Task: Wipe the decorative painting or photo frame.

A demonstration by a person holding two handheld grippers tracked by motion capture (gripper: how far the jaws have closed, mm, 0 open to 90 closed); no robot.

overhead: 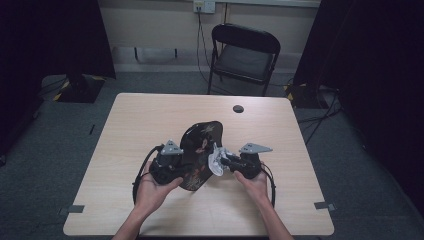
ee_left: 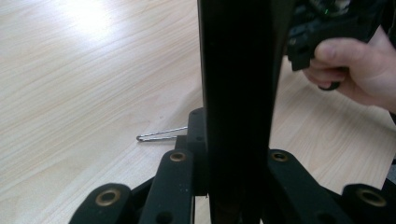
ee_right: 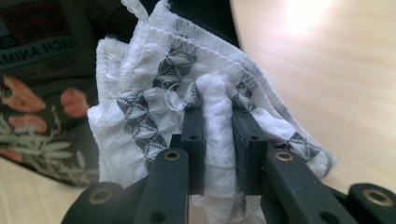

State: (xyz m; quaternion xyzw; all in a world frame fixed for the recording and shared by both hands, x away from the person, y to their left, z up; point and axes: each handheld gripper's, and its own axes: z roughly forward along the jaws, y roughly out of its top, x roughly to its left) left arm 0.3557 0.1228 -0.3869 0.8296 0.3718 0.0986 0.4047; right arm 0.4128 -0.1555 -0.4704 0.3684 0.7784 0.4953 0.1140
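Observation:
A black pouch with a floral print (overhead: 199, 145) stands tilted up from the middle of the table. My left gripper (overhead: 181, 169) grips its lower left edge; in the left gripper view that dark edge (ee_left: 238, 70) runs straight up between the jaws of the left gripper (ee_left: 233, 135), which is shut on it. My right gripper (overhead: 223, 161) comes in from the right, shut on a crumpled white cloth with grey diamond bands (overhead: 216, 160). In the right gripper view the cloth (ee_right: 140, 93) bulges around the right gripper (ee_right: 217, 113), right against the pouch (ee_right: 42, 70).
The pale wooden table (overhead: 140, 120) has a small dark round mark (overhead: 238, 108) near its far edge. A thin metal pin (ee_left: 161, 135) lies on the wood beside the left jaws. A black folding chair (overhead: 245, 52) stands beyond the table, and dark curtains hang on both sides.

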